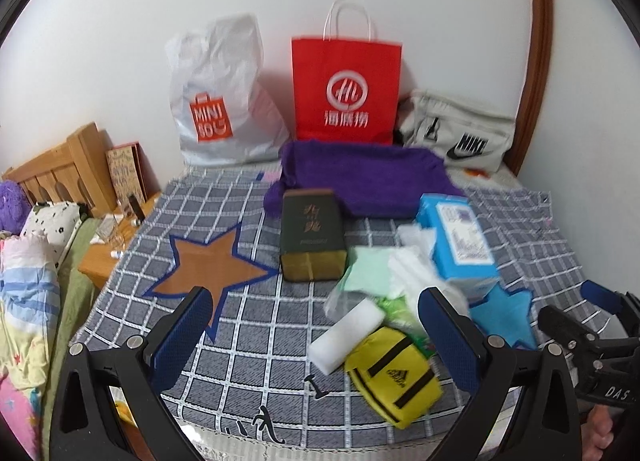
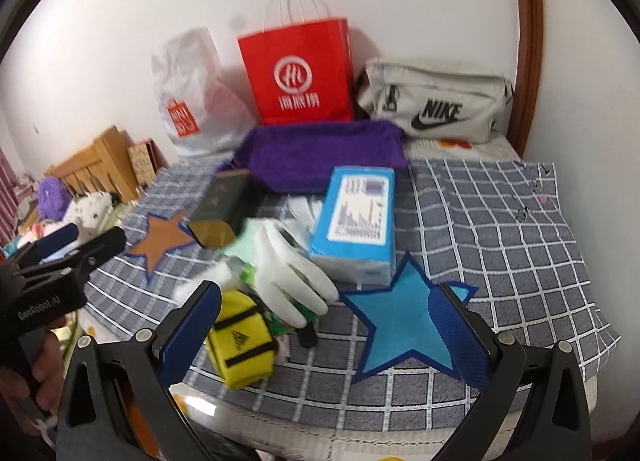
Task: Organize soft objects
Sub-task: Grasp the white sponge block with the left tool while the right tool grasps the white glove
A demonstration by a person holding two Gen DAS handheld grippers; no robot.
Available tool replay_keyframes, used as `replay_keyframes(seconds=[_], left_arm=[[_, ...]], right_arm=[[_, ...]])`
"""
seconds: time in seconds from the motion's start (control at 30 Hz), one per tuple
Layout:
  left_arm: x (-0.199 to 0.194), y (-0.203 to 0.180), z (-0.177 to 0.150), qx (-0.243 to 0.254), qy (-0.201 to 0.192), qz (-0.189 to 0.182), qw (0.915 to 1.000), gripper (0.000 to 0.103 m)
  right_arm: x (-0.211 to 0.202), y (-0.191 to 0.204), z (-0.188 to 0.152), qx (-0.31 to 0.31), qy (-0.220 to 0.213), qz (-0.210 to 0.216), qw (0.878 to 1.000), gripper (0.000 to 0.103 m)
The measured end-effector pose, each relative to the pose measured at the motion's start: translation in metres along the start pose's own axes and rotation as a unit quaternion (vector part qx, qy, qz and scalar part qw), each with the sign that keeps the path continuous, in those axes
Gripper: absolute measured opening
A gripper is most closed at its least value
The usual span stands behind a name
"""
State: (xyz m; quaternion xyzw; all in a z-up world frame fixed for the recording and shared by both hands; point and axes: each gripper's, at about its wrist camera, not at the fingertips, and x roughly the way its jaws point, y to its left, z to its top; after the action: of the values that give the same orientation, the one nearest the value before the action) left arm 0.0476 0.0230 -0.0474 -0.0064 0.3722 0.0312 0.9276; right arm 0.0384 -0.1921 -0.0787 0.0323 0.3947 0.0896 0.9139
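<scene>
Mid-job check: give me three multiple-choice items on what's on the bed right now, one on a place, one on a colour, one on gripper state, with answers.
1. Where does the red paper bag stand?
A. Flat on the orange star patch
B. Upright against the wall, behind the purple cloth
C. Inside the Nike bag

2. What colour is the small pouch with black straps nearest the grippers?
A. Yellow
B. Purple
C. Red

3. How are the left gripper and right gripper?
A. Both shut on the pouch
B. Left shut on the white glove, right open
C. Both open, holding nothing

Answers: 1 B, the bag stands against the wall with the cloth in front of it. 2 A, the pouch is bright yellow in both views. 3 C, each pair of fingers is spread wide with nothing between them.
</scene>
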Motion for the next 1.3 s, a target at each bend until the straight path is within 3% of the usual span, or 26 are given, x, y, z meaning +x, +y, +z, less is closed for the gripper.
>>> replay_keyframes(seconds=[0.13, 0.3, 0.43, 0.6, 0.67, 0.73, 0.83, 0.97, 1.17, 1.3], left_arm=[[0.030, 0.009, -0.010, -0.002, 0.024, -0.004, 0.9997, 0.101], [0.059, 0.016, -0.022, -0.003, 0.047, -0.036, 0.9982, 0.093], [0.077, 0.010, -0.028, 0.014, 0.060, -0.062, 0.9962, 0.091], [0.100, 0.005, -0.034, 0.021, 0.086, -0.094, 0.9916, 0.078], [0.106, 0.002, -0.036, 0.029, 0.089, -0.102, 0.9904, 0.078], [0.111, -0.002, -0.038, 0.037, 0.091, -0.107, 0.9893, 0.078], [0.116, -0.002, -0.039, 0.036, 0.090, -0.131, 0.9866, 0.068], [0.116, 0.001, -0.039, 0.030, 0.087, -0.165, 0.9820, 0.045], [0.113, 0.010, -0.039, 0.027, 0.083, -0.185, 0.9788, 0.036], [0.106, 0.024, -0.036, 0.015, 0.074, -0.201, 0.9767, 0.031]], right_arm=[[0.023, -0.008, -0.006, 0.007, 0.022, 0.000, 1.000, 0.102], [0.054, -0.017, -0.016, 0.004, 0.046, 0.013, 0.999, 0.102], [0.075, -0.028, -0.020, 0.041, 0.078, 0.030, 0.996, 0.102], [0.095, -0.026, -0.021, 0.011, 0.085, -0.014, 0.996, 0.098], [0.096, -0.025, -0.019, 0.014, 0.079, 0.007, 0.997, 0.095], [0.097, -0.027, -0.017, 0.036, 0.077, 0.055, 0.995, 0.093], [0.099, -0.022, -0.013, 0.046, 0.075, 0.079, 0.993, 0.093], [0.102, 0.001, -0.004, 0.001, 0.065, 0.077, 0.995, 0.089], [0.111, 0.036, 0.008, -0.064, 0.051, 0.081, 0.993, 0.085], [0.127, 0.049, 0.009, -0.094, 0.066, 0.071, 0.991, 0.069]])
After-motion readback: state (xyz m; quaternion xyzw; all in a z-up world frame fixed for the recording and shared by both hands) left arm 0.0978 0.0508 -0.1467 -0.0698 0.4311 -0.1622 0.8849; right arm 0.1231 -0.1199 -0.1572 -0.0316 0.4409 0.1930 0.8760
